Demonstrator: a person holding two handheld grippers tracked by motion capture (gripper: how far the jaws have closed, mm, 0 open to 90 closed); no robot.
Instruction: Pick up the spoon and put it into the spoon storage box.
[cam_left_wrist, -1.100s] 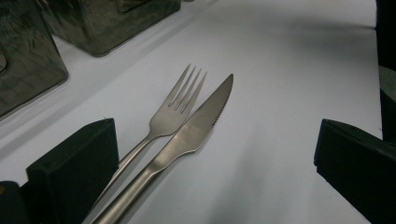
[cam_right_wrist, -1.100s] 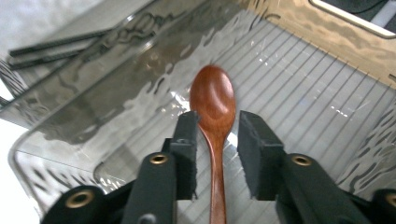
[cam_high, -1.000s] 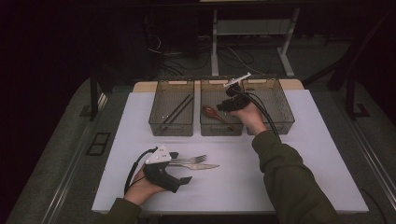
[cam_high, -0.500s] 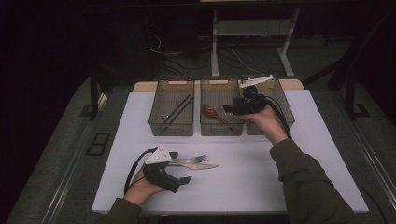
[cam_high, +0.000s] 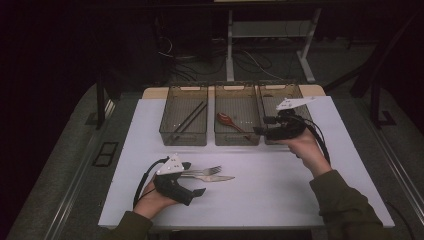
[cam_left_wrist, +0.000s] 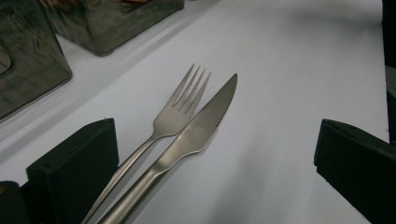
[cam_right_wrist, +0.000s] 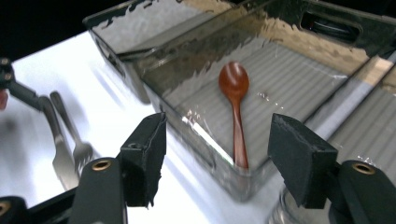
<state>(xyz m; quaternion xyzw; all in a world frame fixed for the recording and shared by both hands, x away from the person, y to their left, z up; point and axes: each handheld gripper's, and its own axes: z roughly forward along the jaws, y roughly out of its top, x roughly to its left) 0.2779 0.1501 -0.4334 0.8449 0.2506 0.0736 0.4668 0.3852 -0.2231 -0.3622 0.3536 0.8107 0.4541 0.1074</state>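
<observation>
Spoon (cam_high: 227, 120) lying in middle bin (cam_high: 237, 137); right gripper (cam_high: 260, 131) level beside it, just opened, empty; left gripper (cam_high: 200, 192) wide beside fork (cam_high: 202, 171).

The fork (cam_left_wrist: 175, 114) and knife (cam_left_wrist: 196, 133) look like brushed metal with a soft sheen. The spoon (cam_right_wrist: 235, 100) looks like glossy reddish-brown wood, lying in a smoky clear plastic bin (cam_right_wrist: 196, 135) with a ribbed floor. The table (cam_high: 280, 190) is matt white.
</observation>
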